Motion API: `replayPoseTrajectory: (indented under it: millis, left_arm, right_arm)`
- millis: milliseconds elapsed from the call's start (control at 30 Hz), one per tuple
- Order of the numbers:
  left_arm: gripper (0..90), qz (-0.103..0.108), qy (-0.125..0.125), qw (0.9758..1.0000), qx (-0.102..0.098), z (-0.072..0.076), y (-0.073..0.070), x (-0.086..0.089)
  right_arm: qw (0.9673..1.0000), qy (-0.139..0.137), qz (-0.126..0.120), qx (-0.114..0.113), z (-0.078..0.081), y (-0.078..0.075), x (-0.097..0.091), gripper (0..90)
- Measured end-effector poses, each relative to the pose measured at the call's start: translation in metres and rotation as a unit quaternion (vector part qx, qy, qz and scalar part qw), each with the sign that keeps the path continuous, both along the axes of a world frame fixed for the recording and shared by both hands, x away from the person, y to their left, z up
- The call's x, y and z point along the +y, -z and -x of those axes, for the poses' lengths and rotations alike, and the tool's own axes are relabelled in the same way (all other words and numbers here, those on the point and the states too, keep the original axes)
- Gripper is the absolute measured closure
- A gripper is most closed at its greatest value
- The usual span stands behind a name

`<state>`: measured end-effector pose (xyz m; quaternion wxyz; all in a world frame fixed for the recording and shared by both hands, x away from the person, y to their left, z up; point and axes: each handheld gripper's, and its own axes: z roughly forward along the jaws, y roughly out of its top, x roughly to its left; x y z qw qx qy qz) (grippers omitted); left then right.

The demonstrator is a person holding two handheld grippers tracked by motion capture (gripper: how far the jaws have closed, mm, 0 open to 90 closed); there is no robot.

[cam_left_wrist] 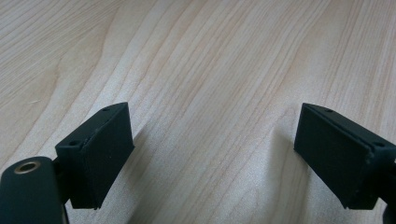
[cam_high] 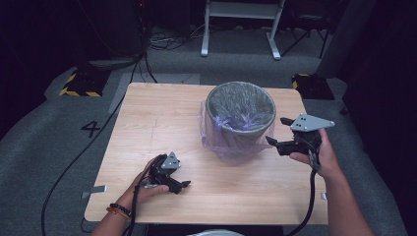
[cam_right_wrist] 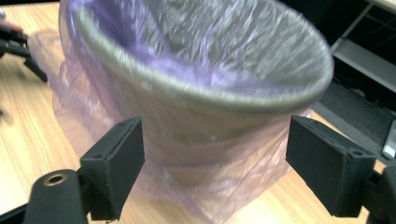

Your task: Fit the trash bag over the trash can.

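We take the grey bin (cam_high: 241,105) as our landmark: it stands upright on the wooden surface (cam_high: 147,123), toward the far right part of it, lined with a thin purple bag (cam_high: 231,147) whose loose skirt hangs down the outside and bunches around the foot.

Well to the near left of the bin we see the left gripper (cam_high: 183,185) in the person's left hand (cam_high: 147,184), low over the surface, with its cable trailing off toward the near edge. In the left gripper view its jaws stand wide apart with nothing between them – just bare wood grain under and beyond the two black pads.

At the bin itself, the bag is folded over the rim all the way round, and its crinkled film covers the inside. In the right gripper view the rim sits above and between the jaws, slightly blurred, and the film drapes over the bin's side wall down to the surface.

Just to the right of the bin we find the right gripper (cam_high: 276,131), held in the person's right hand (cam_high: 314,152) – its grey plate on top, its jaws pointing at the bin's right wall. The jaws stand wide, one on each side of the hanging film, and we see no pad pressing on the bag or the bin. From above, the tips look close to the bag's skirt; whether they touch it we cannot tell.
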<state>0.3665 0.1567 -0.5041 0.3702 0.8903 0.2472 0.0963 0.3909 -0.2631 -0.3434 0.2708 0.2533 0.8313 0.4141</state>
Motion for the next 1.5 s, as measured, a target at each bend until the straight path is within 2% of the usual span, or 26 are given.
replayPoseTrajectory:
  millis: [167,233,333,600,667,733,900,933,967,1033,1100,1133,1200,1333,1433,1500]
  left_arm:
    - [11.3,0.0,0.0,1.0,0.0,0.0,0.0,0.0]
    - [11.3,0.0,-0.001,1.0,0.0,0.0,0.0,0.0]
    - [11.2,0.0,0.0,1.0,0.0,0.0,0.0,0.0]
    - [10.7,0.0,-0.001,1.0,0.001,0.0,0.0,-0.001]
    - [10.7,0.0,-0.001,1.0,0.001,0.0,0.0,-0.001]
    - [10.7,0.0,-0.001,1.0,0.001,0.0,0.0,-0.001]
    - [10.6,0.0,0.0,1.0,0.001,0.0,0.0,-0.001]
    - [10.6,0.0,0.0,1.0,0.001,0.0,0.0,-0.001]
    - [10.6,0.0,0.0,1.0,0.001,0.0,0.0,-0.001]
    - [10.6,0.0,0.0,1.0,0.001,0.0,0.0,-0.001]
    - [10.6,0.0,0.001,1.0,0.001,-0.001,0.0,-0.001]
    - [10.5,-0.001,0.002,1.0,0.001,-0.001,0.0,-0.001]
    - [10.4,0.0,0.002,1.0,0.001,-0.001,0.0,-0.001]
    - [10.5,0.0,0.002,1.0,0.001,-0.001,0.0,-0.001]
    - [10.4,0.0,0.003,1.0,0.001,-0.001,0.0,-0.002]
    - [10.3,0.0,0.003,1.0,0.001,-0.001,0.0,-0.002]
  right_arm:
    - [0.9997,0.013,0.015,0.012,0.003,0.02,-0.007,18.2]
    - [0.9995,0.018,0.009,0.025,0.003,0.031,-0.011,18.1]
    - [0.9987,0.033,0.014,0.037,0.005,0.046,-0.016,18.0]
    - [0.9971,0.039,0.01,0.064,0.01,0.075,-0.032,18.0]
    - [0.9969,0.041,0.017,0.065,0.011,0.083,-0.035,18.0]
    - [0.9961,0.049,0.034,0.065,0.011,0.093,-0.039,17.9]
    - [0.9924,0.064,0.056,0.089,0.012,0.115,-0.046,17.8]
    - [0.9912,0.066,0.048,0.104,0.012,0.117,-0.049,17.7]
    - [0.9908,0.068,0.04,0.11,0.012,0.119,-0.051,17.8]
    - [0.991,0.07,0.045,0.105,0.015,0.124,-0.055,17.8]
    - [0.9895,0.074,0.042,0.117,0.016,0.128,-0.058,17.8]
    - [0.9884,0.076,0.032,0.127,0.015,0.13,-0.06,17.8]
    - [0.9887,0.08,0.033,0.122,0.017,0.133,-0.062,17.9]
    - [0.9858,0.088,0.029,0.14,0.019,0.142,-0.067,17.8]
    - [0.9847,0.095,0.03,0.143,0.022,0.15,-0.071,17.6]
    - [0.9837,0.1,0.009,0.15,0.025,0.154,-0.075,17.8]
